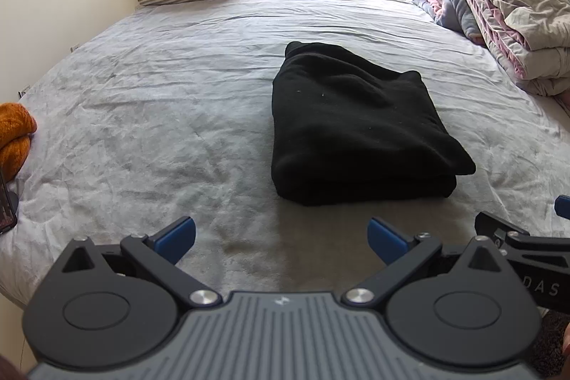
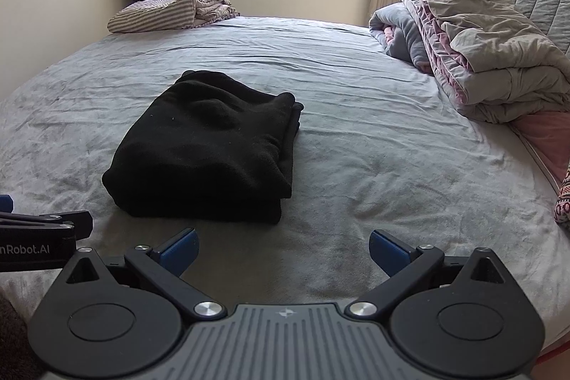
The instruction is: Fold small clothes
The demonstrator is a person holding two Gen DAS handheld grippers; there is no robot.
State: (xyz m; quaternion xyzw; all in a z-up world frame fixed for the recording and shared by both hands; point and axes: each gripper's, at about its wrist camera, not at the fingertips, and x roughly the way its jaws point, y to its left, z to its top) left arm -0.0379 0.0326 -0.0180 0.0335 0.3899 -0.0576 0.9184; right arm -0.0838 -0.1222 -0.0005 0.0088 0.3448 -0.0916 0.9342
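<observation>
A black garment lies folded into a thick rectangle on the grey bed sheet. It also shows in the right wrist view. My left gripper is open and empty, held just short of the garment's near edge and a little to its left. My right gripper is open and empty, just short of the garment and to its right. Each gripper shows at the edge of the other's view: the right gripper and the left gripper.
A pile of folded quilts stands at the right of the bed. A striped pillow and folded cloth lie at the far left. An orange knitted item and a phone lie at the left edge. A patterned cloth is at the right edge.
</observation>
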